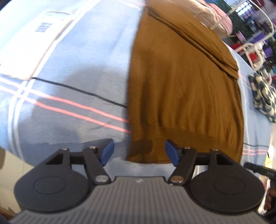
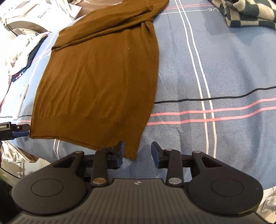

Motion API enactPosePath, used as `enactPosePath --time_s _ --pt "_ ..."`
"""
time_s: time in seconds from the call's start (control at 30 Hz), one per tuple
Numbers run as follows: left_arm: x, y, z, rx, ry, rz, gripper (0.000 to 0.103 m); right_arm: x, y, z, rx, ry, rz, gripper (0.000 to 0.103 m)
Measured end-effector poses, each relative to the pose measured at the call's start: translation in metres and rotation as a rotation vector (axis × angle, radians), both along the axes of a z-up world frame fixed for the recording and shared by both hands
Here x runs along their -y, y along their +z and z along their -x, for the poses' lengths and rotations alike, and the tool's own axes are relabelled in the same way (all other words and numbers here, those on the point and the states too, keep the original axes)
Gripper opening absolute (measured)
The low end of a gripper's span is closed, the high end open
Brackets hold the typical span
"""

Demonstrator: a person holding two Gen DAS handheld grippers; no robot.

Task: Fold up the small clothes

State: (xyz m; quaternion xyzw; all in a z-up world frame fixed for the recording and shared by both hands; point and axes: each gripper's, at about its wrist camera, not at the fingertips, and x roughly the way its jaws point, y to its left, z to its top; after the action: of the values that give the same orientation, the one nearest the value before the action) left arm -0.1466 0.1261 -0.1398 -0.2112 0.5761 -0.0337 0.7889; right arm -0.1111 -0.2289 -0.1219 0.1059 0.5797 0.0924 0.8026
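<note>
Both grippers sit at the near hem of the brown sweater (image 2: 103, 82), jaws spread wide and holding nothing: the right gripper (image 2: 137, 152) at the hem's right corner, the left gripper (image 1: 139, 149) at the left one. I'd pinch both corners evenly and fold toward the collar. It's spread on the blue plaid bedsheet (image 2: 215, 72), sleeves already folded in. Lots of free sheet to the right; checkered cloth (image 2: 245, 13) sits far back.

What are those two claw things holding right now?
Nothing. The left gripper and right gripper are both open, each at a bottom corner of the brown sweater.
</note>
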Motion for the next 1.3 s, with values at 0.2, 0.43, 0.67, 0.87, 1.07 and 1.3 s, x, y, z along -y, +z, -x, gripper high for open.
enactPosePath --time_s 0.2,0.43,0.67,0.87,1.07,1.3 --pt "0.008 -0.008 -0.004 -0.033 -0.056 -0.027 0.014 -0.003 -0.002 -0.005 0.012 0.01 0.009 0.06" --pt "0.007 -0.016 0.001 -0.046 -0.033 -0.023 0.009 -0.005 -0.013 -0.009 -0.021 0.014 -0.014 0.059" --pt "0.009 -0.023 0.003 -0.037 -0.005 -0.033 0.006 -0.009 -0.03 -0.012 -0.069 0.024 -0.048 0.006" --pt "0.01 0.003 -0.003 -0.011 0.038 -0.032 0.005 0.002 -0.002 -0.014 0.012 0.034 -0.078 0.006" --pt "0.016 0.052 -0.045 0.113 0.007 -0.083 0.005 0.012 0.043 -0.052 0.136 0.082 -0.138 0.006" --pt "0.028 0.078 -0.139 0.21 -0.05 -0.113 0.005 0.015 0.059 -0.128 0.227 0.07 -0.174 0.005"
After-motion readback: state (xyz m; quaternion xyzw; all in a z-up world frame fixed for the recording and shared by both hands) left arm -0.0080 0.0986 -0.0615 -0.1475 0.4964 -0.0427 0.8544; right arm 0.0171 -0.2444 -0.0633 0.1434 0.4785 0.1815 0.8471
